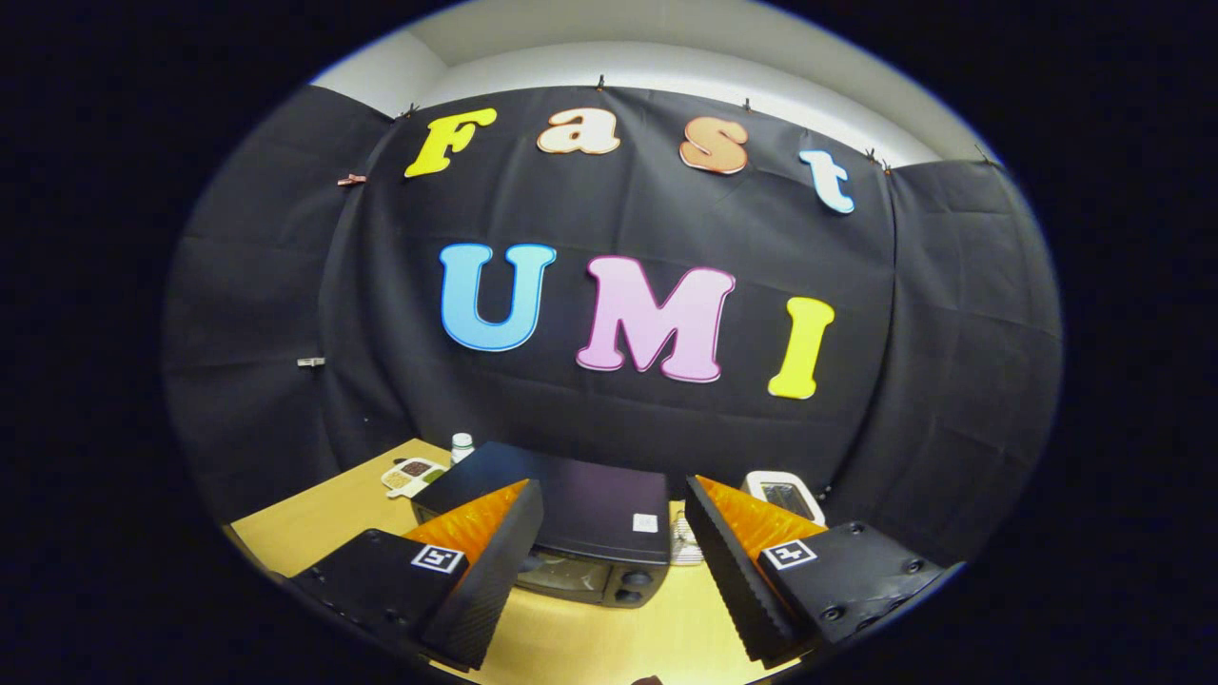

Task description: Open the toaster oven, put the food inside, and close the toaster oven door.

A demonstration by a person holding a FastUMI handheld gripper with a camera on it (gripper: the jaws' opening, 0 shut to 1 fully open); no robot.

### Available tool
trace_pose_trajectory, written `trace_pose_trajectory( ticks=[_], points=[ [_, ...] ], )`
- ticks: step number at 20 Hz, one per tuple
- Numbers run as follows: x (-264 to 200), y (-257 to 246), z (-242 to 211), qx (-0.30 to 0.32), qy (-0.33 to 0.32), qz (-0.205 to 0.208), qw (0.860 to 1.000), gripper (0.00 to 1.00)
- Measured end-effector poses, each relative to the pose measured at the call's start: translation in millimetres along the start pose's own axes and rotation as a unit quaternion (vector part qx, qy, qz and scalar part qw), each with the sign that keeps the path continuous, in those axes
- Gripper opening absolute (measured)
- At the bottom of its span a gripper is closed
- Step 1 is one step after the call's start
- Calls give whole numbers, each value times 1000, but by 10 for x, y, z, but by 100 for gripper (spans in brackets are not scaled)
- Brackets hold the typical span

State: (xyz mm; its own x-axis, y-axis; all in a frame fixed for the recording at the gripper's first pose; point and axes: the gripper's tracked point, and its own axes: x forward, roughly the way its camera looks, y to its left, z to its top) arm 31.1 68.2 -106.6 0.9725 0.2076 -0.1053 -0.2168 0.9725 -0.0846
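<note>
Ahead of the camera, at the bottom of the gripper view, the tool (pixel 609 561) stands with its two fingers set wide apart. Each finger is a black wedge with a ribbed inner pad and an orange panel on its upper face; the left finger (pixel 490 561) and the right finger (pixel 737 571) hold nothing and touch nothing. A square black-and-white marker sits on the body behind each finger.

Between and just beyond the fingers stands the toaster oven (pixel 571 518), a dark box on the light wooden tabletop (pixel 618 637). Its flat top carries a small white sticker. Its door appears closed, with the glass front and two round knobs at the right end of the front visible in the gap between the fingers.

Beyond the left finger, near the oven's far left corner, lies a white divided tray (pixel 411 476) with brownish contents, and just beside it a small white bottle (pixel 461 445). Beyond the right finger sits a white-rimmed container (pixel 782 495). A pale ribbed item (pixel 683 544) stands beside the oven's right side; its kind cannot be told.
</note>
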Motion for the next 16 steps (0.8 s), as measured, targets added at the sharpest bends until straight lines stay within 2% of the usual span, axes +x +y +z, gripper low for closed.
trace_pose_trajectory(
  ticks=[5,8,16],
  points=[
    [-110,-606,158,11,-16,-29,999,97],
    [-138,-938,138,38,-13,-48,998,97],
    [-244,-1447,130,66,-23,-68,995,97]
  ],
)
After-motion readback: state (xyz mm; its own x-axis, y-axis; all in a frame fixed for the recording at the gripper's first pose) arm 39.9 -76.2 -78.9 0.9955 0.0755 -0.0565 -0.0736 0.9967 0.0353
